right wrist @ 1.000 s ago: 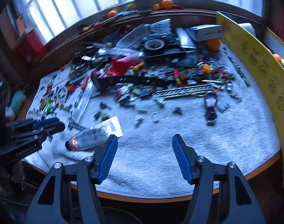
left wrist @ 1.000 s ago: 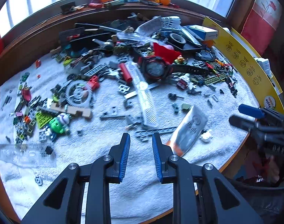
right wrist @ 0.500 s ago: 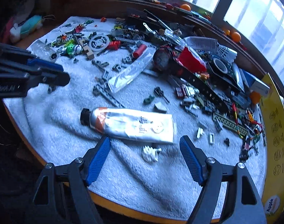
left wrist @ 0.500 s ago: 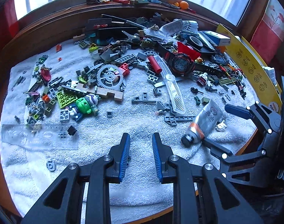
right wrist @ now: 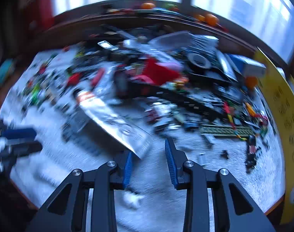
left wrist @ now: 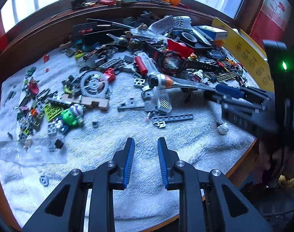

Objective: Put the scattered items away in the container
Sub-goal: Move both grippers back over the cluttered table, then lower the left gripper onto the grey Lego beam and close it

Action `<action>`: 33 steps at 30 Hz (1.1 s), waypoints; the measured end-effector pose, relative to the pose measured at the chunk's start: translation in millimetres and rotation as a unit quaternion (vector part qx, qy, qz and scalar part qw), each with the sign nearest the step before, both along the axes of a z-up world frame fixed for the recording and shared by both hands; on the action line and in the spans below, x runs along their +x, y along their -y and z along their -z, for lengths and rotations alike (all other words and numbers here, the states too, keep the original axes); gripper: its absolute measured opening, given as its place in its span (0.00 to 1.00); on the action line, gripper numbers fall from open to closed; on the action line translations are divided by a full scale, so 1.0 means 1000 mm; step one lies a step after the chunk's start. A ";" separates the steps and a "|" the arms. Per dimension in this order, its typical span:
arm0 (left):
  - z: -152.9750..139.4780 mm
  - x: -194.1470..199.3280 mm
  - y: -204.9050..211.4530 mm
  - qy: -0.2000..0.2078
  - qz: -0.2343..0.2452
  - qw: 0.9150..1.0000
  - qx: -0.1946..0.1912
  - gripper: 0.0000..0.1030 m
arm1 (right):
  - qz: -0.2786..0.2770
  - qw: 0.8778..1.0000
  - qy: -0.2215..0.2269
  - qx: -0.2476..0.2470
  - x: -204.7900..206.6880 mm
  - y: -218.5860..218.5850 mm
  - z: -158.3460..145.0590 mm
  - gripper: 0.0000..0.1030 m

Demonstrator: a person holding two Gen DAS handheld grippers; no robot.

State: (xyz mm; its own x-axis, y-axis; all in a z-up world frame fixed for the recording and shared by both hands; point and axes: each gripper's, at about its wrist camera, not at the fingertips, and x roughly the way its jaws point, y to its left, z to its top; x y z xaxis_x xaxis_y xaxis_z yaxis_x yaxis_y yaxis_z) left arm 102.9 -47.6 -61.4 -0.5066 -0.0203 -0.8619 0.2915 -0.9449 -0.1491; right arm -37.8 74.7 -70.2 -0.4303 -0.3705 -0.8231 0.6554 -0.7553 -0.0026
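Lifted off the white towel since half a second ago, a silver tube is held clear of the clutter by the right gripper.

Its flat crimped end is seen pinched at the gripper's tips in the left wrist view; in the blurred right wrist view the tube is shown against the left finger only, with a gap beside it. The left gripper is held empty, its jaws slightly parted, low over bare towel.
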 end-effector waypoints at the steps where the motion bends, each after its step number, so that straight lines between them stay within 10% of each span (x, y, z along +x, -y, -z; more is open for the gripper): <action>1: 0.001 -0.004 -0.001 -0.004 0.010 1.000 0.001 0.24 | 0.014 1.000 0.017 -0.011 -0.009 -0.005 -0.001 0.30; 6: 0.011 -0.029 -0.006 0.001 0.044 0.998 0.035 0.24 | 0.015 0.999 0.029 -0.027 -0.009 -0.018 -0.013 0.30; 10: 0.013 -0.037 -0.013 -0.012 0.057 0.996 0.064 0.55 | 0.004 0.999 0.035 -0.014 0.002 -0.021 -0.011 0.31; 16: 0.012 -0.037 -0.008 -0.020 0.015 0.996 0.084 0.58 | -0.023 0.999 0.021 0.010 0.009 -0.033 -0.015 0.31; 33: 0.018 -0.059 -0.031 0.028 0.069 0.996 -0.046 0.71 | -0.054 0.995 0.077 -0.016 -0.020 -0.063 0.002 0.36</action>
